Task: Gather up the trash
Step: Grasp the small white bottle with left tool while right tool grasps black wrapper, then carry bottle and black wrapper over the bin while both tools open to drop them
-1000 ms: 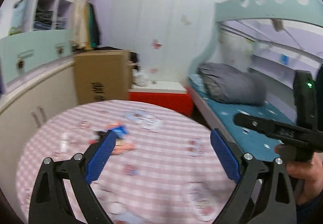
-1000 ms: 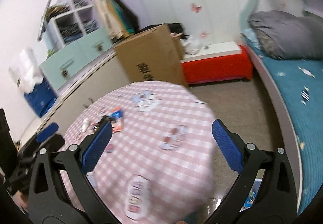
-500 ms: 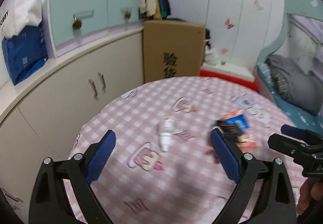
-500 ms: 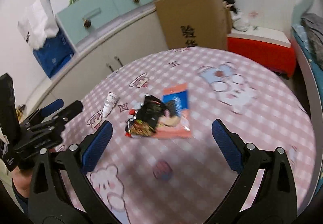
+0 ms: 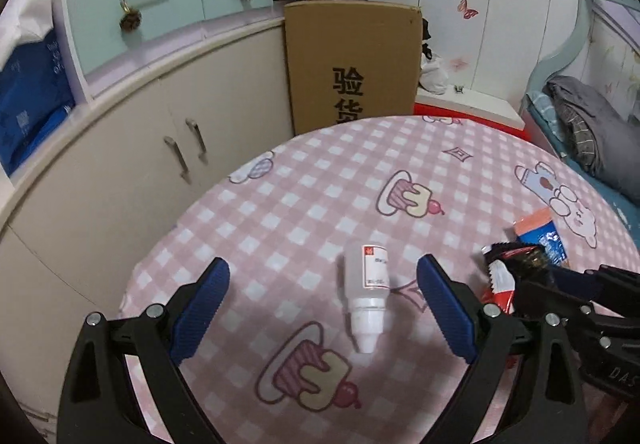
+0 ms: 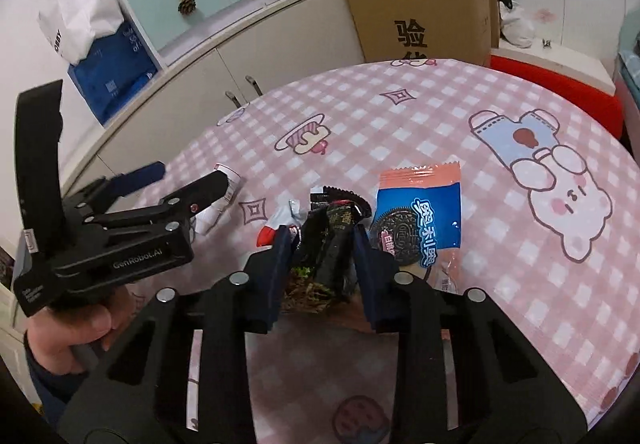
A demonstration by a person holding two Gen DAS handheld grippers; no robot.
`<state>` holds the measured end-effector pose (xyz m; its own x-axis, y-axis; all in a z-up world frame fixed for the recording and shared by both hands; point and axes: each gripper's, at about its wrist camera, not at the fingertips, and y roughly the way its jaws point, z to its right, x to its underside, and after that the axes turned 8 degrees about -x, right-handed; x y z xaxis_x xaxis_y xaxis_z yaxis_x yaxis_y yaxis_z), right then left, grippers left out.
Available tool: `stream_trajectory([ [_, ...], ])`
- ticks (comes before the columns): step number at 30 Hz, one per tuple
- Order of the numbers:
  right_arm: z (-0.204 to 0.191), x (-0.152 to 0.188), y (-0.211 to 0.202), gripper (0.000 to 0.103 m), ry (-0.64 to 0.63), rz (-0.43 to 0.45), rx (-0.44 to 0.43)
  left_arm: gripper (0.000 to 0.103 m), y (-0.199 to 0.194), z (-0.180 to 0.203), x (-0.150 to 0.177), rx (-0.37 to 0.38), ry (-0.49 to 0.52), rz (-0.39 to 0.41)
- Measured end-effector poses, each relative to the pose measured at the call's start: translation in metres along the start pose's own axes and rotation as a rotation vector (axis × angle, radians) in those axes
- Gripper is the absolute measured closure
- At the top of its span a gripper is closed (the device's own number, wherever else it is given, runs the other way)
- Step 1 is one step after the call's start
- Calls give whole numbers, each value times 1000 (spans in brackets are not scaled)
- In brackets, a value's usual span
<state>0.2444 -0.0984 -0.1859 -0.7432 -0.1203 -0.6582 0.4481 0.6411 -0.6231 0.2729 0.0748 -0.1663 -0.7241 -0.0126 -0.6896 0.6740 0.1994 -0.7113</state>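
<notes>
A small white dropper bottle [image 5: 367, 294] lies on the pink checked round table [image 5: 320, 212], cap toward me. My left gripper [image 5: 323, 308] is open with its fingers on either side of the bottle, not touching it. My right gripper [image 6: 320, 256] is shut on a black crumpled snack wrapper [image 6: 330, 244] lying on the table. A blue and orange cookie packet [image 6: 420, 220] lies flat just right of the wrapper. The wrapper [image 5: 516, 264] and packet [image 5: 544, 232] also show at the right of the left wrist view, partly hidden by the right gripper.
A curved cream cabinet [image 5: 120, 172] with mint drawers stands behind the table. A tall cardboard box [image 5: 352, 64] stands at the table's far edge. A red-based bench [image 6: 560, 80] and a bed [image 5: 592, 132] are at the right. A blue and white bag [image 6: 100, 56] sits on the cabinet.
Both grippers swung left and dropped toward the table. The left now straddles the bottle. The right gripper closed from wide open onto the black wrapper.
</notes>
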Motion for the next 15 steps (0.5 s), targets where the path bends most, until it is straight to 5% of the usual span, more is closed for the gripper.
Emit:
stream_trajectory([
  [3, 1, -1, -2, 92, 19, 21, -35, 17, 4, 5, 1, 31, 24, -22],
  [7, 6, -2, -14, 92, 54, 77, -54, 67, 8, 10, 2, 122, 28, -58],
  [9, 9, -2, -16, 92, 65, 86, -70, 79, 5, 10, 3, 147, 22, -49],
  [15, 10, -4, -34, 92, 80, 138, -76, 80, -16, 4, 13, 201, -37, 18],
])
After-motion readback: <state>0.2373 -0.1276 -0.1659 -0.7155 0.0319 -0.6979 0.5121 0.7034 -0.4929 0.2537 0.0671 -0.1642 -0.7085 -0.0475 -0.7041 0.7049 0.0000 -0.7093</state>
